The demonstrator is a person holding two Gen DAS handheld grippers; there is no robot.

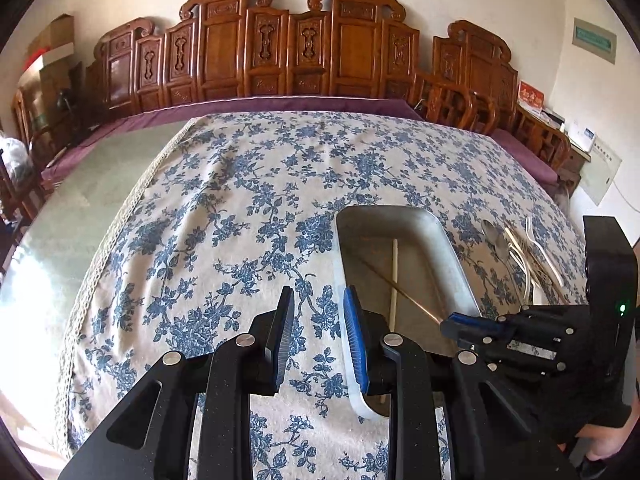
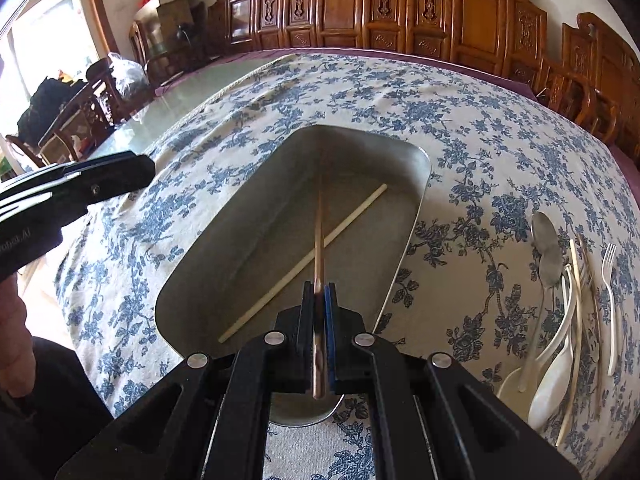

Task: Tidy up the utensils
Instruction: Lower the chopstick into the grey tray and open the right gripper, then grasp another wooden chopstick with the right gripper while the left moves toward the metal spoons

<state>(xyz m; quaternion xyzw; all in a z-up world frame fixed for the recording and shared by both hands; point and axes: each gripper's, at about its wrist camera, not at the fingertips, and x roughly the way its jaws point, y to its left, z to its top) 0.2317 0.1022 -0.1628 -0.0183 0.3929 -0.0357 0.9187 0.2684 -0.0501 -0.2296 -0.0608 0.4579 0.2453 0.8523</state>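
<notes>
Right gripper (image 2: 319, 300), jaws clamped on a brown chopstick (image 2: 319, 236), tilts down over the tray (image 2: 416, 204); left gripper (image 1: 318, 332) jaws apart, empty.

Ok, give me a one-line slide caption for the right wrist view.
Right gripper holds a brown chopstick over the metal tray, where a pale chopstick already lies.

One metal tray (image 2: 416, 216); two chopsticks in tray (image 2: 304, 264); two metal spoons (image 2: 546, 228); one fork (image 2: 610, 276).

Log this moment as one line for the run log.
right gripper: shut on brown chopstick over metal tray | left gripper: open, empty | in tray: cream chopstick
</notes>
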